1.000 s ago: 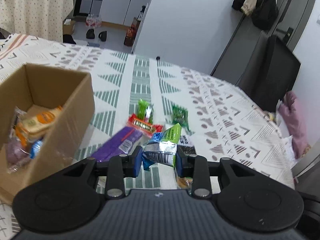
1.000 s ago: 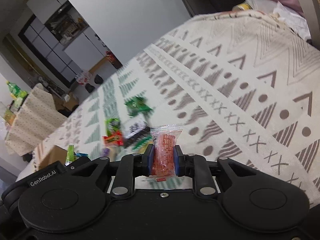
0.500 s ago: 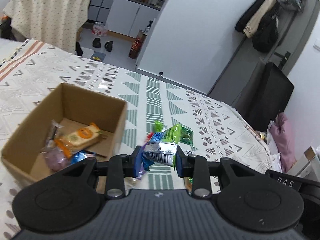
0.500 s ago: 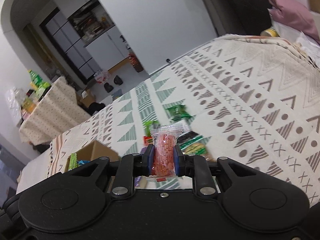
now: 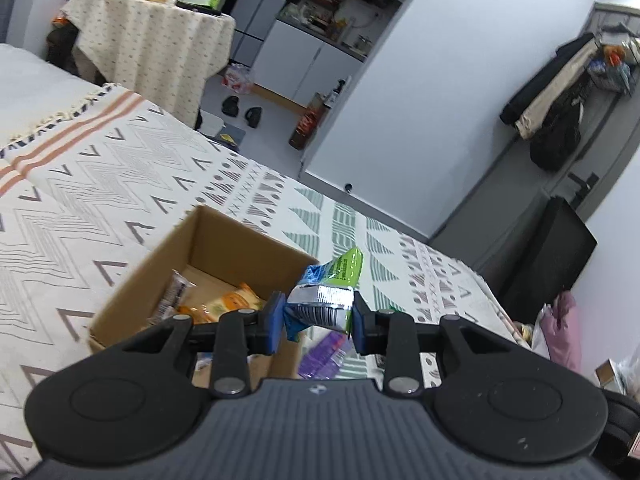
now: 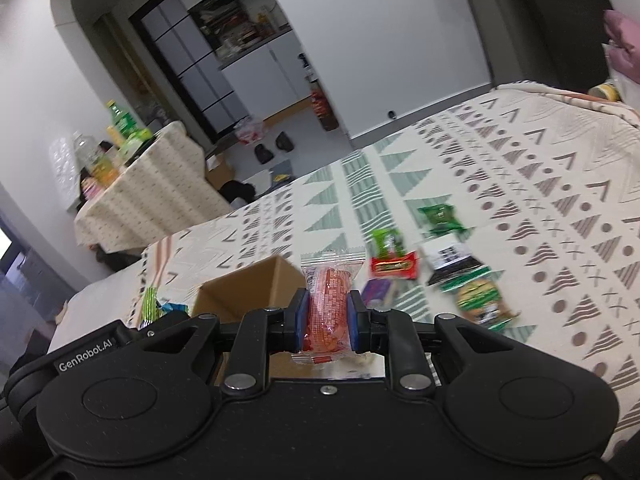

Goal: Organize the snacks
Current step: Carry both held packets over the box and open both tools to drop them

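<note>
My left gripper point(image 5: 319, 320) is shut on a green, blue and silver snack packet point(image 5: 325, 292), held above the near right corner of an open cardboard box point(image 5: 132, 288). Several wrapped snacks point(image 5: 224, 300) lie inside the box. My right gripper point(image 6: 325, 316) is shut on an orange-red snack in a clear wrapper point(image 6: 329, 304); the same cardboard box point(image 6: 256, 284) shows just beyond it. Loose on the patterned blanket lie a red bar point(image 6: 394, 267), a light green packet point(image 6: 386, 242), a dark green packet point(image 6: 440, 218), a black-and-white packet point(image 6: 450, 264) and a purple packet point(image 5: 324, 354).
The patterned blanket point(image 5: 80, 200) covers a bed whose far edge drops to the floor. Beyond stand a cloth-covered table with bottles point(image 5: 160, 28), shoes on the floor point(image 5: 242, 110) and a dark cabinet point(image 5: 548, 264) at the right. The other gripper's body point(image 6: 100, 350) shows at left.
Both grippers have risen and swung left toward the box, each still holding its snack. The box has come nearer the middle of both views.
</note>
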Motion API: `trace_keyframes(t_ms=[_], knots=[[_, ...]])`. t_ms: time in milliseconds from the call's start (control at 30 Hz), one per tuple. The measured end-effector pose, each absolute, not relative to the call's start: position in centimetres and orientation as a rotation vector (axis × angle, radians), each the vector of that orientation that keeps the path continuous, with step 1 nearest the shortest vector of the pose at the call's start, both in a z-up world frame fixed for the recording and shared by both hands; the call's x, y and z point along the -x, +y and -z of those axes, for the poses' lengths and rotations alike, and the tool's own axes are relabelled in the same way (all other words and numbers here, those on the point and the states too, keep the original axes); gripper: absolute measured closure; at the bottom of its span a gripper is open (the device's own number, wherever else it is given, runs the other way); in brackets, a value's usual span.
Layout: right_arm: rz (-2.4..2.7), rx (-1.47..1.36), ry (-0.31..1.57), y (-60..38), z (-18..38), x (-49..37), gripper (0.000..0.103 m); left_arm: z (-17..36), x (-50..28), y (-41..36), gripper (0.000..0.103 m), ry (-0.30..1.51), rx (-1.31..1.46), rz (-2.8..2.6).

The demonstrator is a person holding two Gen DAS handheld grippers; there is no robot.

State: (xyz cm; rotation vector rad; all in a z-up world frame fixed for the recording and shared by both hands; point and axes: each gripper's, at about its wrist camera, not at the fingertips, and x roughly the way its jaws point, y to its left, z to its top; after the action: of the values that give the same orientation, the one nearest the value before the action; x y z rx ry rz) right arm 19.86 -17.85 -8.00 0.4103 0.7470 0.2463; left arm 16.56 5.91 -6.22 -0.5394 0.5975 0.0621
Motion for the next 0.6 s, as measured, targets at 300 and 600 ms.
trace_keyframes(t_ms=[300,600], knots=[[-0.347,-0.41,0.813,-13.0,7.3,-20.5,0.083,4.6,-15.9,8.5,0.07,0.562,0.552,-0.12],[-0.378,-0.384,0.836,-9.5,6.9,-21.0,0.083,5.1,-15.2,10.9,0.07,0.576,0.561,-0.146]])
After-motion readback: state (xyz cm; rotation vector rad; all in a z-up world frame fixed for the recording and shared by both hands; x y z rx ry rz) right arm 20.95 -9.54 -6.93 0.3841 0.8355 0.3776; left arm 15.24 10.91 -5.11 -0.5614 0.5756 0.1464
